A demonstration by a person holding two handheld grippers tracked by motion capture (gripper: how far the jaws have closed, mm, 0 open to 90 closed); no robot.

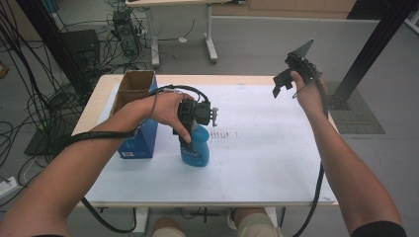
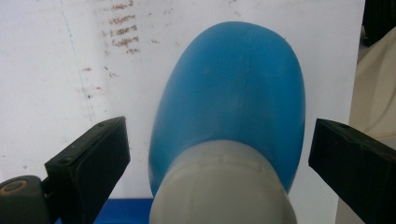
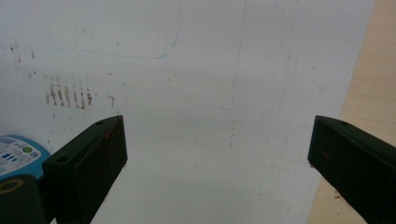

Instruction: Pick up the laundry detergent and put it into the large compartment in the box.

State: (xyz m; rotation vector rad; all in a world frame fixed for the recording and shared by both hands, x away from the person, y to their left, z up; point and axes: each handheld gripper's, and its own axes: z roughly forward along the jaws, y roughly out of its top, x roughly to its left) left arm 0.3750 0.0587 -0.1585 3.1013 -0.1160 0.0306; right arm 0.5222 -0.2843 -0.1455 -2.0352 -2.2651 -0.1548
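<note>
Nearest us in the high view, our two forearms come up from the bottom edge at about 7 and 5 o'clock, each trailing a black cable. A little past them, left of the table's (image 1: 296, 192) middle, the blue bottle (image 1: 197, 148) stands upright on the white sheet (image 1: 267, 148), and our left gripper (image 1: 190, 140) hangs straight over its top, with the left hand (image 1: 165, 106) wrapped around the gripper body. In the left gripper view we look down the bottle (image 2: 233, 102): its pale cap (image 2: 224, 186) sits low at 6 o'clock between the two black jaws, which stand wide apart at 8 and 4 o'clock with clear gaps to the bottle on both sides, so nothing is clamped. Just beside the bottle at 9 o'clock stands a blue box (image 1: 141, 136), and behind that an open cardboard box (image 1: 133, 86) at the table's far left corner. A patch of brownish smudges (image 1: 222, 133) marks the sheet at the bottle's 2 o'clock. Farthest off, at about 1 o'clock, our right gripper (image 1: 279, 89) is lifted well above the table in the right hand (image 1: 306, 94). The right gripper view looks down on the bare sheet (image 3: 210, 93) with its jaws wide and holding nothing; the bottle's label (image 3: 18, 151) peeks in at 8 o'clock.
</note>
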